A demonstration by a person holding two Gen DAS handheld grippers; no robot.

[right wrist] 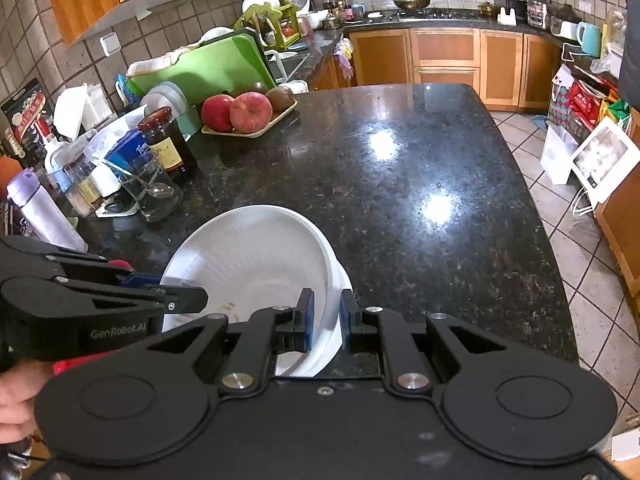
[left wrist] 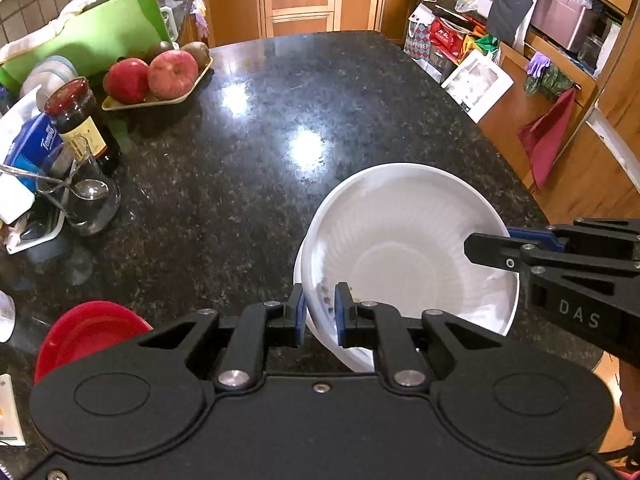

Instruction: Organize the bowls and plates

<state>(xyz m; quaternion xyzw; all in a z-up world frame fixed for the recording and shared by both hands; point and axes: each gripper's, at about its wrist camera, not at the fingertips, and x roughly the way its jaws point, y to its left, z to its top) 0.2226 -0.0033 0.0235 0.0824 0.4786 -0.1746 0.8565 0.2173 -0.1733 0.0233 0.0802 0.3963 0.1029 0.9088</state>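
Two nested white bowls (left wrist: 400,240) (right wrist: 248,256) sit tilted low over the black granite counter (left wrist: 240,152) (right wrist: 400,152), with a few crumbs inside. Whether they rest on the stone I cannot tell. My left gripper (left wrist: 320,312) (right wrist: 172,290) is shut on the rims at the bowls' left side, one blue pad inside and one outside. My right gripper (right wrist: 326,320) (left wrist: 500,240) is shut on the rims at the opposite side. A red plate (left wrist: 88,332) lies on the counter to the left of the bowls, half hidden by the left gripper's body.
Along the counter's left side stand a tray of fruit (left wrist: 160,76) (right wrist: 248,114), a dark jar (left wrist: 80,120) (right wrist: 168,144), a glass with a spoon (left wrist: 92,200) (right wrist: 154,192) and a green cutting board (left wrist: 100,36) (right wrist: 208,68). The counter's edge curves off at the right (right wrist: 552,240).
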